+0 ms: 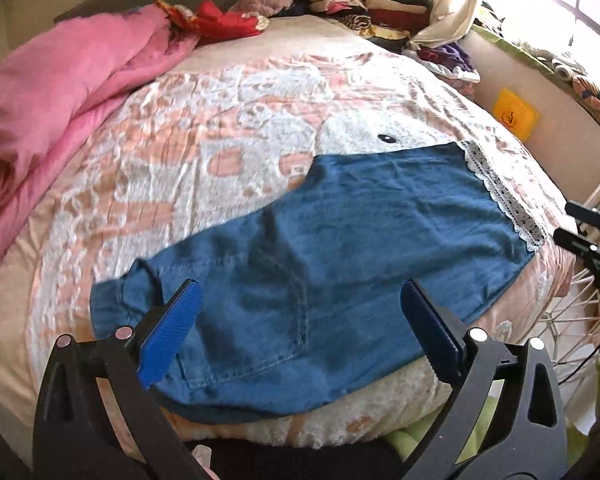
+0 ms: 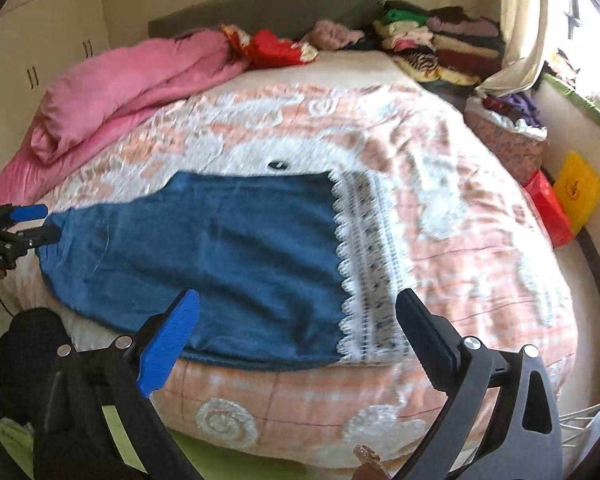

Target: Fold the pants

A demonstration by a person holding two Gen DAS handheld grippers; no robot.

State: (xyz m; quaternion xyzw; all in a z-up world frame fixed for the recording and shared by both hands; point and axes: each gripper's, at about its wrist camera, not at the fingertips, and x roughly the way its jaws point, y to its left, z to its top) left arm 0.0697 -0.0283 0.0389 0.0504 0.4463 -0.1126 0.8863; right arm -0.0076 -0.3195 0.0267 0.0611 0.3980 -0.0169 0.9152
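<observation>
Blue pants [image 1: 320, 264] folded flat on the bed [image 1: 220, 120], lace hem [image 2: 364, 264] right of centre, left gripper [image 1: 300, 300] and right gripper [image 2: 296, 312] jaws spread wide, empty, above the pants

- I can make out no word or number anywhere in either of my views.
- The yellow packet [image 2: 579, 191] at the right edge of my right wrist view carries a dark mark, too blurred to read.
- My left gripper [image 2: 36, 222], at that view's left edge, bears small white lettering, too tiny to read.
</observation>
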